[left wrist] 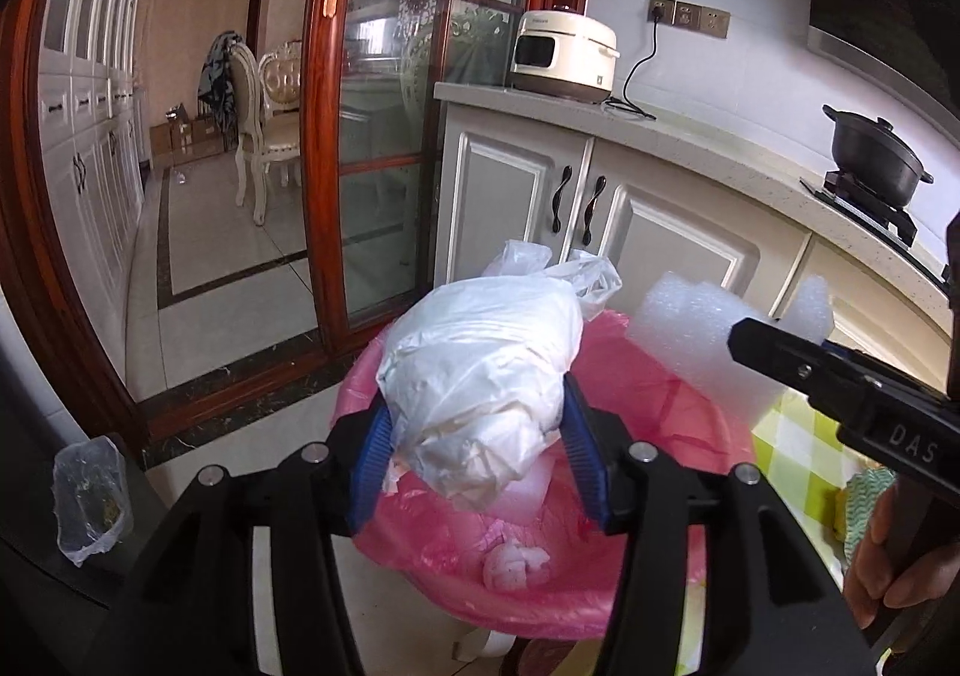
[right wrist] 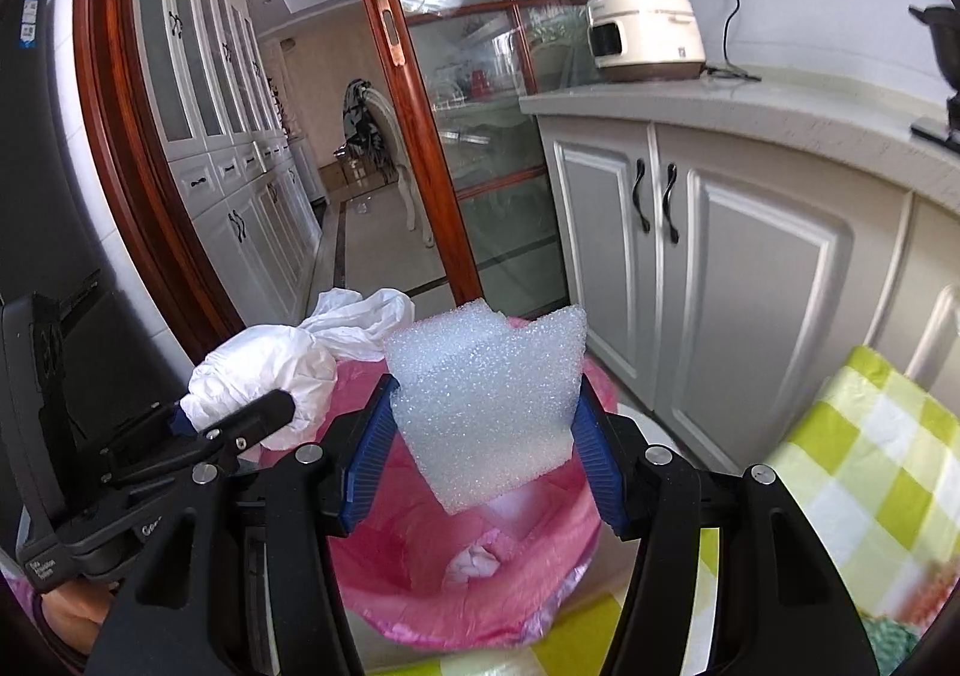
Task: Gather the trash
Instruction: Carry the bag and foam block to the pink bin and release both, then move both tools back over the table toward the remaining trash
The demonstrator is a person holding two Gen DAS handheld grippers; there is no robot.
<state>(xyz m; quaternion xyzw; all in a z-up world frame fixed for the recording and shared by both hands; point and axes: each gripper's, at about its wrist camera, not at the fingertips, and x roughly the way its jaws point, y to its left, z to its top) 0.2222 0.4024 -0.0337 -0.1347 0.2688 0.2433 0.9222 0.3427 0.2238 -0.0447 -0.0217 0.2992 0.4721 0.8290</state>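
So the pink-lined trash bin [left wrist: 528, 586] sits on the floor by the corner of the checkered desk [right wrist: 870, 472], a crumpled tissue [left wrist: 516, 568] already at the bottom. The left tool [left wrist: 477, 454] is clamped on a stuffed white plastic bag [left wrist: 480, 376], the right tool [right wrist: 486, 448] pinches a white foam chunk [right wrist: 486, 400], both hanging right above the opening. I'd release one at a time, bag first, so nothing bounces off the rim. Only readable writing: "DAS" on the right tool's body.

One white bag [left wrist: 480, 376], one foam piece [right wrist: 486, 400], one pink-lined bin [left wrist: 660, 550], one tissue wad [left wrist: 516, 565].
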